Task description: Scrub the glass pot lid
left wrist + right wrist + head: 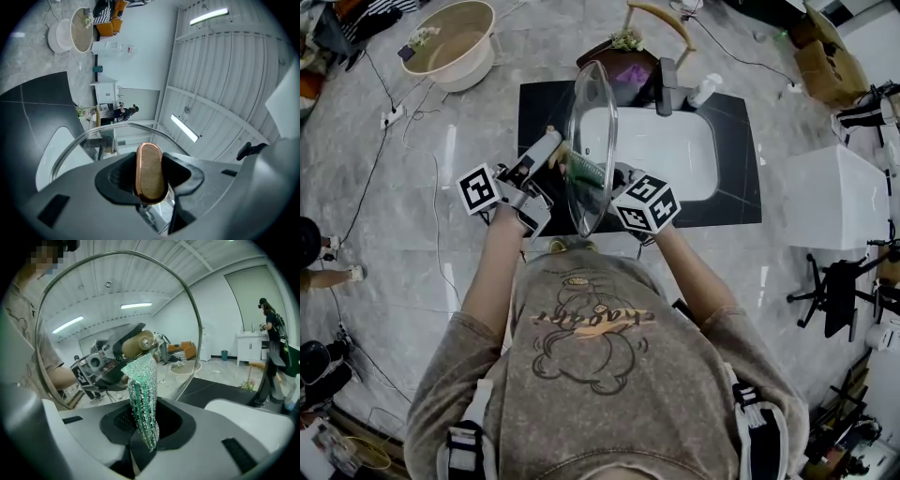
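Nearest to us, the left claw [149,176] is closed on the wooden knob [150,161] of the glass pot lid [591,112], so the knob is pinched between its two jaws. The right claw [143,430] is pressed together on a green glittering scrubber [143,390]. The scrubber stands up from the jaws, and its upper end lies against the inner face of the lid. We see the lid held upright on its edge, in the air between the two claws, with the knob side toward the left claw. It hangs above the near left part of the black desk [736,192], over the left rim of the white sink [675,150]. At the far edge of the desk stands a dark faucet [666,86] and, just beside it, a white bottle [705,89]. Farther away, on the grey floor [412,187] beyond the far left corner of the desk, lies a beige basin [459,42].
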Available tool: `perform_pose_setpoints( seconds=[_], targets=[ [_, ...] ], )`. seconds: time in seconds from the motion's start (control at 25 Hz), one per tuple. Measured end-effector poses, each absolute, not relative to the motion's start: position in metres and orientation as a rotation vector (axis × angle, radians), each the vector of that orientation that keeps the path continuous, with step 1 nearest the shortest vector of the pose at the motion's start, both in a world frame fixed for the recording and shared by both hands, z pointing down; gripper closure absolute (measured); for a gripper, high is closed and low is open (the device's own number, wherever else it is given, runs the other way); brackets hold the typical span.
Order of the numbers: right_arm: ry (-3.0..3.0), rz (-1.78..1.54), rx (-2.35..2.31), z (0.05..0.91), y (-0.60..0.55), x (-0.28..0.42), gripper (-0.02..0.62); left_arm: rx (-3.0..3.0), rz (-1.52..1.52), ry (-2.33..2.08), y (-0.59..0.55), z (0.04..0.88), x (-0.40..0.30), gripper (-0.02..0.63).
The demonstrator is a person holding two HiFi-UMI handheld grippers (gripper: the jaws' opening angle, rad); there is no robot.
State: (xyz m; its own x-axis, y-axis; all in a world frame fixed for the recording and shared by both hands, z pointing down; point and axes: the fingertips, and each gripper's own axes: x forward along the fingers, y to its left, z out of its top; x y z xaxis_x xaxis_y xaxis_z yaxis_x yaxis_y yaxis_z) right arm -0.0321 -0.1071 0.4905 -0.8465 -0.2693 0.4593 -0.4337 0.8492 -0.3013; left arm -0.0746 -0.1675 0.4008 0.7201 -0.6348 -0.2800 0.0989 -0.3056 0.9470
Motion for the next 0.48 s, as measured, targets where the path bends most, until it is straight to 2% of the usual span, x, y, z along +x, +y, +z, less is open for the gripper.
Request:
perform_pose_setpoints(
  seconds=[0.48],
  targets=[
    [-2.681,0.562,0.25,0.452,-0.054,-0.029,0.505,1.7,-0.766,-0.496,-0.175,0.428,-0.091,0.436]
  ],
)
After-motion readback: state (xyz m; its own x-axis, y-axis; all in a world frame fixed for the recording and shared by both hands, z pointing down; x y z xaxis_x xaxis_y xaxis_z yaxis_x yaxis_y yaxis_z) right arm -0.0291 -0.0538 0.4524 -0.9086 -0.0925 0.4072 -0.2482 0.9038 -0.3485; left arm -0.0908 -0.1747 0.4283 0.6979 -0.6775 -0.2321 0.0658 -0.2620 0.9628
